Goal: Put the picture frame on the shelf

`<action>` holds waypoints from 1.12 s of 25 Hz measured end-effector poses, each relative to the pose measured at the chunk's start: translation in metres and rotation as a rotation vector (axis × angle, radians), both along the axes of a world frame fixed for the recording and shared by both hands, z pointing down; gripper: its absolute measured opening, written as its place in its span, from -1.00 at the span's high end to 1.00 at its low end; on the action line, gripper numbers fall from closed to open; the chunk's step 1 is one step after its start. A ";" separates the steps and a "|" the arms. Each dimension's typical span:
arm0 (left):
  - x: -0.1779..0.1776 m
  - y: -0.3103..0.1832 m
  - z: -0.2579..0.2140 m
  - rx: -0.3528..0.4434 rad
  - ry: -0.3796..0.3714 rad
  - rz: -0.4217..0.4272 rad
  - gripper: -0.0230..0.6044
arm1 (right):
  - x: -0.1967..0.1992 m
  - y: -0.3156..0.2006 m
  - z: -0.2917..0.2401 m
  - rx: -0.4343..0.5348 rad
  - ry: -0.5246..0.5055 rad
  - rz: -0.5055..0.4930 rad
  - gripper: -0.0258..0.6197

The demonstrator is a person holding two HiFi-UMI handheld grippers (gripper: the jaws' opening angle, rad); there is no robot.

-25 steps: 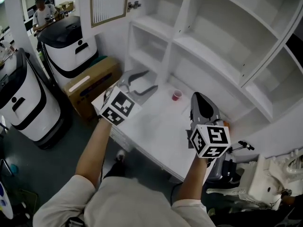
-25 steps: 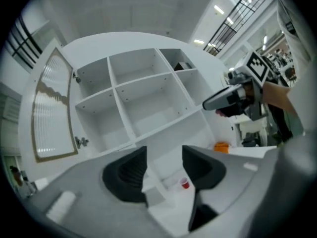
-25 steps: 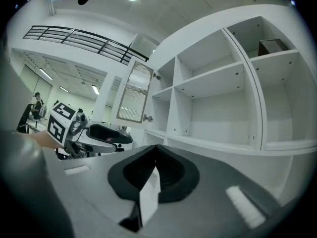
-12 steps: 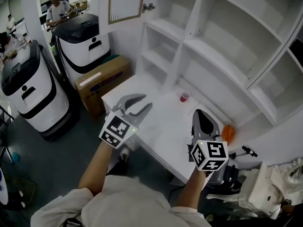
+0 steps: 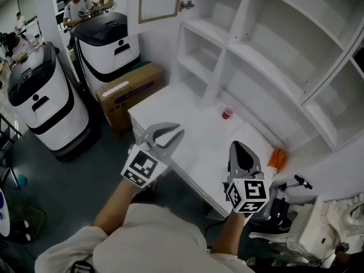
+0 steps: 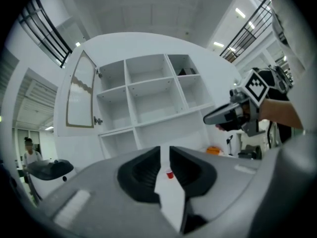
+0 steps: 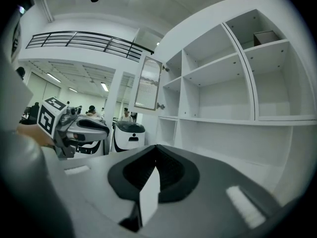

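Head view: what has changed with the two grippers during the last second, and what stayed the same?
The left gripper drew back from over the table toward the person, and its jaws have just been closing; a narrow gap remains, nothing between them. The right gripper also came back a little, still shut. Nothing was taken or released. The red cup stays on the table.

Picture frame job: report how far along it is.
Possibly done: a small dark object stands high in the shelf, too small to call the frame. In hand: nothing; the left gripper, jaws just closing, and the shut right gripper are empty. Left: no frame shows on the table, only a red cup and an orange thing.
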State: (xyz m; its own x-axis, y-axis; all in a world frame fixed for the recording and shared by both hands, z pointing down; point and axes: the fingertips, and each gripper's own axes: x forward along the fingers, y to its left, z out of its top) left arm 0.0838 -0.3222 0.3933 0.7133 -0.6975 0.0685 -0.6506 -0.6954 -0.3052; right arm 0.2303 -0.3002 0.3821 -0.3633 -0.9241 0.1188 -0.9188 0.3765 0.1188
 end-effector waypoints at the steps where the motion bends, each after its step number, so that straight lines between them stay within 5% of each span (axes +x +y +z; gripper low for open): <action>1: -0.001 0.002 -0.001 0.005 0.001 0.000 0.75 | -0.001 0.003 0.001 0.001 -0.001 0.003 0.90; 5: -0.009 0.008 -0.007 0.021 0.036 -0.009 0.91 | -0.008 0.010 0.004 0.004 0.019 -0.002 0.90; 28: 0.033 0.032 -0.007 0.038 0.038 0.030 0.91 | 0.008 0.029 0.005 0.028 0.023 0.003 0.90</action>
